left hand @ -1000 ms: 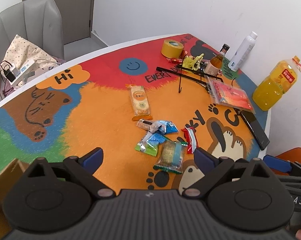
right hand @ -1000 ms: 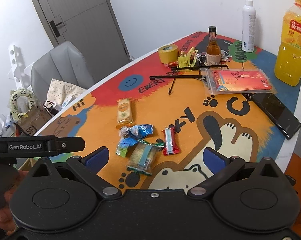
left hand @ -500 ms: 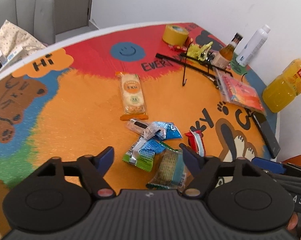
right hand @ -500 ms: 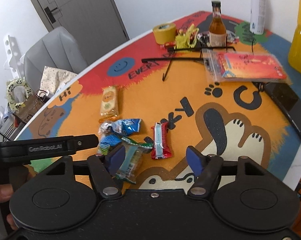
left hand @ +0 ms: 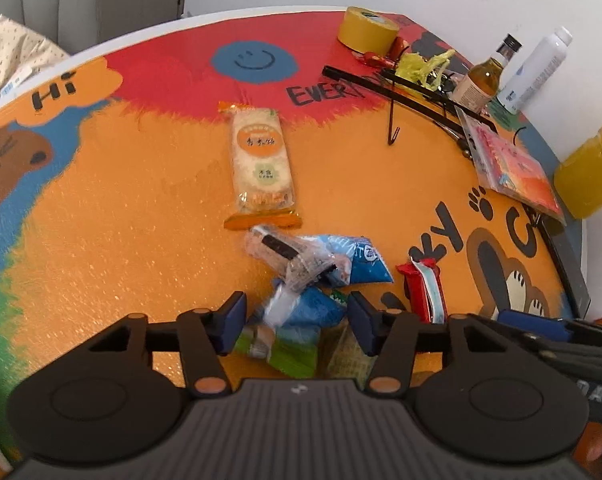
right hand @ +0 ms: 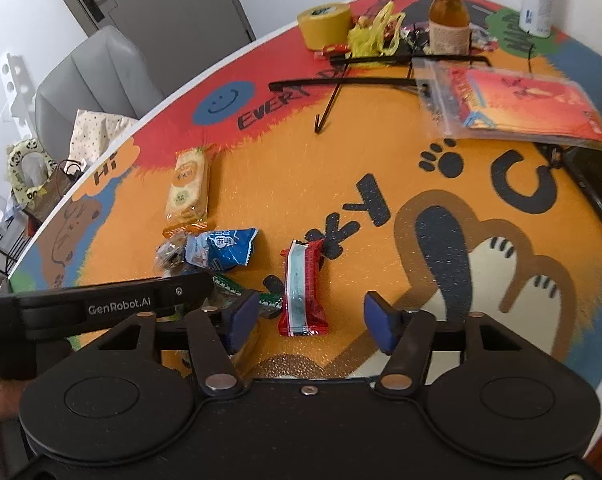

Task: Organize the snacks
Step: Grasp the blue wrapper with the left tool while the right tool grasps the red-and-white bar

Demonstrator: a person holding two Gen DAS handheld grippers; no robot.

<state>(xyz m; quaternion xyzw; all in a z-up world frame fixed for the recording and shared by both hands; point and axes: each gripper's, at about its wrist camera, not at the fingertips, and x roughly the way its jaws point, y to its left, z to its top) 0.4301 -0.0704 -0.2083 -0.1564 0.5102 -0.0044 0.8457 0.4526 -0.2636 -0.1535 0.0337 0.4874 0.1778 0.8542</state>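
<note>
Several wrapped snacks lie on the colourful table mat. My left gripper (left hand: pixel 297 322) is open, its jaws on either side of a blue-green packet (left hand: pixel 297 328). A clear-wrapped dark snack (left hand: pixel 289 258) and a blue packet (left hand: pixel 361 258) lie just beyond it. An orange cracker pack (left hand: pixel 261 164) lies farther off. My right gripper (right hand: pixel 311 320) is open, low over a red bar (right hand: pixel 301 284), which lies between its jaws. The blue packet (right hand: pixel 225 248) and the cracker pack (right hand: pixel 187 188) also show in the right wrist view.
At the far side stand a yellow tape roll (left hand: pixel 367 30), a brown bottle (right hand: pixel 449 16), a white bottle (left hand: pixel 535 70) and an orange juice bottle (left hand: pixel 589 172). A red bagged packet (right hand: pixel 521 102), black rods (right hand: pixel 377 80) and a phone (right hand: pixel 597 184) lie to the right. A grey chair (right hand: pixel 89 80) stands behind.
Both grippers have moved forward and down toward the snack pile. The jaws of both have narrowed but stay open. The snacks have not moved.
</note>
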